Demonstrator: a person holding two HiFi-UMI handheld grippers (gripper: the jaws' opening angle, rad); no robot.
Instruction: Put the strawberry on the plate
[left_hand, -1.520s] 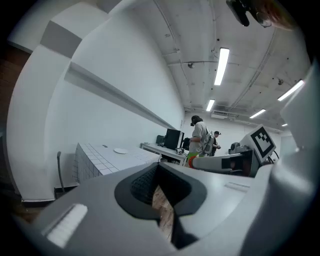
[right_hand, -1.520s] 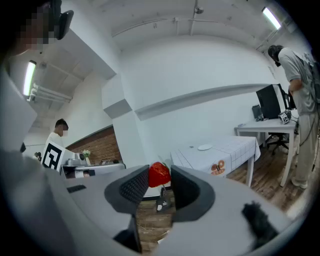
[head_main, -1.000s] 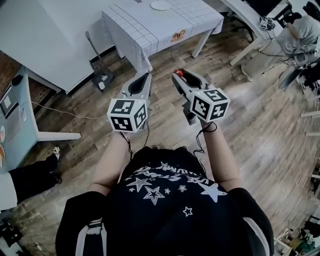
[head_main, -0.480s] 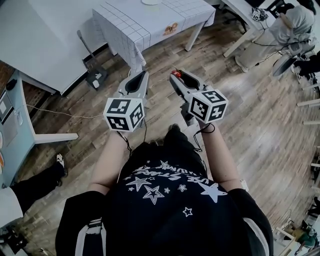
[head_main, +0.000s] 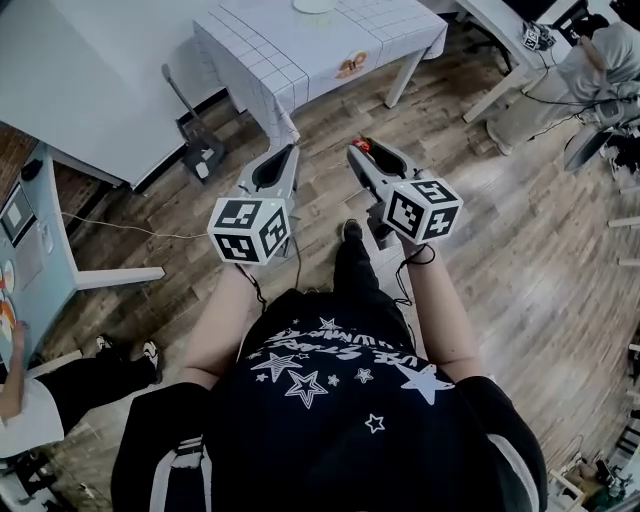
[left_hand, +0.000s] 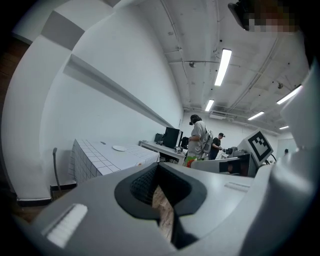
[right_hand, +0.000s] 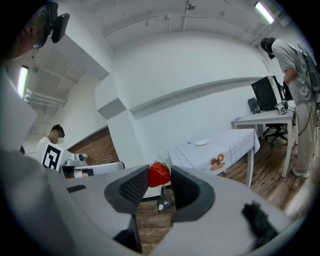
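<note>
Right gripper view: right tongs (right_hand: 158, 179) clamp the strawberry (right_hand: 159, 173) at their tips.

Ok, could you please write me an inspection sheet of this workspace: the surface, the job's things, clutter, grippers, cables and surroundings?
Surface: table under a white gridded cloth, ahead of the person; both grippers are over the wooden floor, not over the table.
Job's things: strawberry between the right gripper's jaws; plate on the table, nothing seen on it.
Clutter: orange-brown mark on the cloth's edge; what looks like a long-handled dustpan beside the table.
Grippers: right gripper shut on the strawberry; left gripper shut, empty.
Cables: black cable at the right wrist; thin cable on the floor.
Surroundings: other desks; a person at the upper right.
</note>
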